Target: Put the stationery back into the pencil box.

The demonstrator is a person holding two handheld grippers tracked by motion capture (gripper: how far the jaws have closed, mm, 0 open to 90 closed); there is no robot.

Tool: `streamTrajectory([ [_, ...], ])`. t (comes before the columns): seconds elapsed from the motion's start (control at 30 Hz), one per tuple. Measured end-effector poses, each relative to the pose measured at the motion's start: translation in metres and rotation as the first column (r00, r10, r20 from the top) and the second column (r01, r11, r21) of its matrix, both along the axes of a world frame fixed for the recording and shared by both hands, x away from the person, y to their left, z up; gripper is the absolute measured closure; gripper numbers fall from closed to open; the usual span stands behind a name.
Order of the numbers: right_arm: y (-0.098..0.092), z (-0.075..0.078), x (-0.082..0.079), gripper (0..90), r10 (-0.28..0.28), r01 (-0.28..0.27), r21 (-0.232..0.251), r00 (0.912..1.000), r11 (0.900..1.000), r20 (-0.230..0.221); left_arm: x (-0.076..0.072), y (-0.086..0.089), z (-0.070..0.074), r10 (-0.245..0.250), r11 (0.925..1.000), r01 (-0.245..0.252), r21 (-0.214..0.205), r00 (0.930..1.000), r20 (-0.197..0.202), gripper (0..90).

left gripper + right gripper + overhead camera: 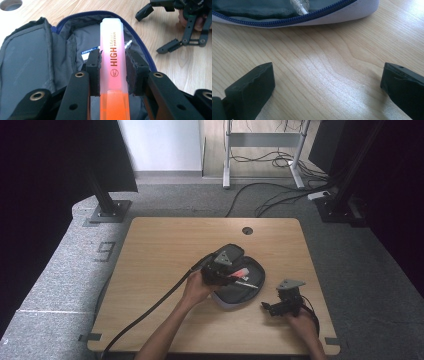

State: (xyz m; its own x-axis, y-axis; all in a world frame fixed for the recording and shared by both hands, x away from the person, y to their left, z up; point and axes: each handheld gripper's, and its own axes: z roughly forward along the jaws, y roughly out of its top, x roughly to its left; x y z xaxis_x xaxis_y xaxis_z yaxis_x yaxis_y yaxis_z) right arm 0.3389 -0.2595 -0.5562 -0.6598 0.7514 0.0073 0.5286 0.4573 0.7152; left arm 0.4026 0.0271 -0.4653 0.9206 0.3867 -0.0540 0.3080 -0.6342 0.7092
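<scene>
Highlighter (pixel 113 65): smooth, translucent plastic, glossy, with a frosted pink cap and an orange body. Pencil case (pixel 27 62): matt grey woven cloth with a blue zip edge; table (pixel 319 65): pale wood-grain top with a soft sheen. Tongs (pixel 113 72): matt black plastic with brass-coloured rivets and rough dark pads.

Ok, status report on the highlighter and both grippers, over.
Left gripper shut on highlighter, above open pencil case. Right gripper open, resting on table beside case. Nothing in the way.
</scene>
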Motion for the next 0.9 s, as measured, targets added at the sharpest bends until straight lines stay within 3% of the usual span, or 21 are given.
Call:
streamTrajectory([
  [0.23, 0.0, 0.0, 0.0, 0.0, 0.0, 0.0, 0.0, 1.0, 1.0, 0.0, 0.01, -0.016, -0.004, 0.002, 0.9995, -0.003, 0.031, 0.9999, 0.014, 66.6],
  [0.43, 0.0, 0.0, 0.0, 0.0, 0.002, -0.002, 0.0, 1.0, 1.0, -0.001, 0.018, -0.024, -0.012, 0.015, 0.9995, -0.015, 0.029, 0.9999, -0.002, 66.6],
  [0.9, 0.0, 0.0, -0.001, 0.0, 0.002, -0.002, 0.002, 1.0, 1.0, -0.001, 0.025, -0.029, -0.031, 0.026, 0.9969, -0.024, 0.075, 0.9993, -0.025, 66.3],
])
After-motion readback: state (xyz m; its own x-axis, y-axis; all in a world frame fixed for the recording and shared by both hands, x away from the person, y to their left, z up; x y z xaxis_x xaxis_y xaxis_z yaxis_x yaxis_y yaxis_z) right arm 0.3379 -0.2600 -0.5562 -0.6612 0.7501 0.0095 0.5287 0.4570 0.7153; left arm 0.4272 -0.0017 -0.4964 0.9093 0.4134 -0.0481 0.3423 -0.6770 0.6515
